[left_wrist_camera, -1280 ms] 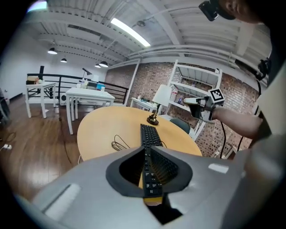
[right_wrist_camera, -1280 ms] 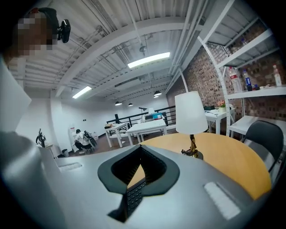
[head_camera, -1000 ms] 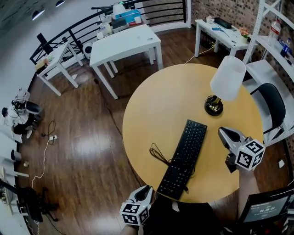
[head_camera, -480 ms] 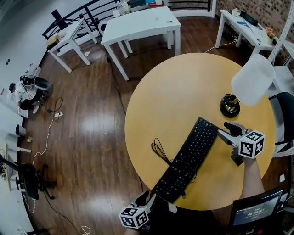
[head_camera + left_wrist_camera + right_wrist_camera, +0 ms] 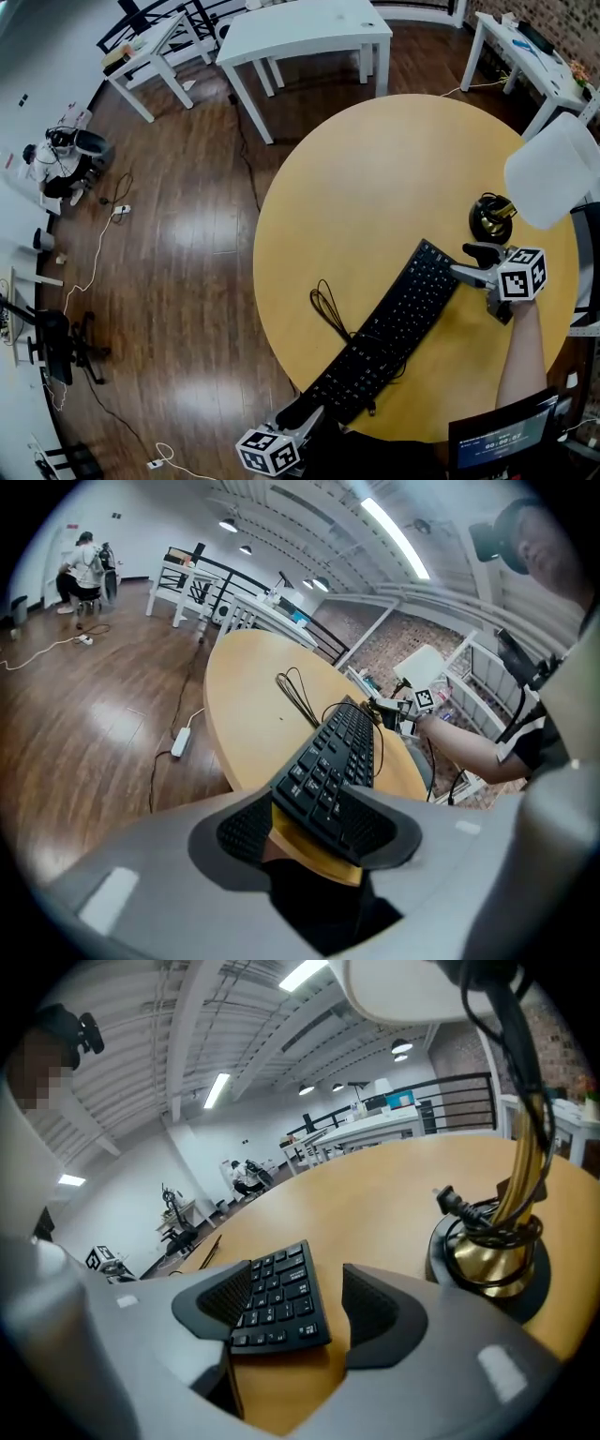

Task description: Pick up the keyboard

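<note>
The black keyboard (image 5: 394, 333) lies slantwise on the near right part of the round wooden counter (image 5: 356, 187). Its lower end reaches the counter's near edge and its upper end points toward the right edge. At the near edge the left gripper (image 5: 302, 414) has its fingers spread on either side of the keyboard's lower end; they have just been opening, and I cannot tell that either pad presses on it. The right gripper (image 5: 471, 262) straddles the upper end in the same way. Its fingers have also just been opening and stand wide, with a clear gap on one side of the keys. The keyboard's thin black cable (image 5: 326, 307) lies looped on the counter just left of its middle. A lamp stands close behind the right gripper near the right edge, its brass base (image 5: 492, 217) ringed with cord and its white shade (image 5: 555, 172) leaning out past the rim. The far and left parts of the counter are bare wood. Beyond it are dark wooden floor (image 5: 178, 244) and white tables (image 5: 309, 23) well apart, and a dark screen (image 5: 502, 441) sits below the near right edge.
</note>
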Demonstrator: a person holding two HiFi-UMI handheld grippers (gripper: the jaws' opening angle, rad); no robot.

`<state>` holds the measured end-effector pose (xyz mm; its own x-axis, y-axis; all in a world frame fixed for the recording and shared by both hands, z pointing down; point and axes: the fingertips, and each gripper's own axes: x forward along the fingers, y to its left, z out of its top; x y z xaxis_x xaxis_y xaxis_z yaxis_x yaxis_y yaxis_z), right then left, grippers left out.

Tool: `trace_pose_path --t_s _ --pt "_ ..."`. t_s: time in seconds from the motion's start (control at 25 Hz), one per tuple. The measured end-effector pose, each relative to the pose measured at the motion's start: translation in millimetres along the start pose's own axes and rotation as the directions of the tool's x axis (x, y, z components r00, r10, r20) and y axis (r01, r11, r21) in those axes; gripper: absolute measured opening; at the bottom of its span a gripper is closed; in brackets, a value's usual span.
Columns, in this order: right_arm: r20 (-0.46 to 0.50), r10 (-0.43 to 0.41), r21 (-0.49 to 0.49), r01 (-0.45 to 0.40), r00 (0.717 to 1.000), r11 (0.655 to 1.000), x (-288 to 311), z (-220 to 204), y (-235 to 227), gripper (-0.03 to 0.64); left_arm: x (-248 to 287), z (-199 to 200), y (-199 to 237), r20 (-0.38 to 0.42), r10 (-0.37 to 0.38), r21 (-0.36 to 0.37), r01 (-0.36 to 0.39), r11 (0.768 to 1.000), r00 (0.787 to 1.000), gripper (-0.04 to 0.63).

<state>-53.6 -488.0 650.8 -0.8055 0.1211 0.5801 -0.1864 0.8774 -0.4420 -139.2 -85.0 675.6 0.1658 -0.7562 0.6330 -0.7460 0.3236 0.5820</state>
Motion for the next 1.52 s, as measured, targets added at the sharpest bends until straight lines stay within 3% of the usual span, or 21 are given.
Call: trace_pose_path --t_s 0.16,0.64,0.8,0.92,1.08,1.2,1.52 --pt "-0.078 0.029 0.002 -0.029 0.997 1.0 14.7 -14.8 -4.7 0.311 0.7 1.3 4.4 0.002 0.006 -0.009 -0.006 1.0 1.0 0.224" --pt "-0.174 0.143 0.013 -0.143 0.974 0.99 35.1 -40.4 -3.7 0.314 12.8 0.7 6.2 0.034 0.011 -0.026 -0.01 1.0 0.999 0.224" --pt "-0.167 0.175 0.118 -0.157 0.97 0.981 30.0 -44.0 -0.1 0.234 8.8 -1.5 14.9 0.053 0.008 -0.047 -0.006 0.999 0.999 0.224" --pt "-0.152 0.215 0.183 -0.186 0.965 0.965 23.2 -45.2 2.6 0.229 11.5 -1.5 18.6 0.059 0.003 -0.046 -0.001 0.999 0.998 0.225" --pt "-0.198 0.233 0.206 -0.192 0.952 0.96 21.9 -51.0 5.3 0.259 23.7 -2.7 22.4 0.033 -0.029 -0.053 0.03 0.998 0.999 0.243" --pt "-0.227 0.242 0.192 -0.2 0.943 0.961 27.4 -54.3 5.2 0.208 29.8 -3.9 27.3 0.032 -0.026 -0.04 0.028 0.999 0.999 0.258" --pt "-0.262 0.268 0.152 -0.235 0.927 0.96 33.9 -48.3 10.1 0.189 31.6 0.1 39.4 0.11 -0.106 -0.243 0.13 0.961 0.988 0.199"
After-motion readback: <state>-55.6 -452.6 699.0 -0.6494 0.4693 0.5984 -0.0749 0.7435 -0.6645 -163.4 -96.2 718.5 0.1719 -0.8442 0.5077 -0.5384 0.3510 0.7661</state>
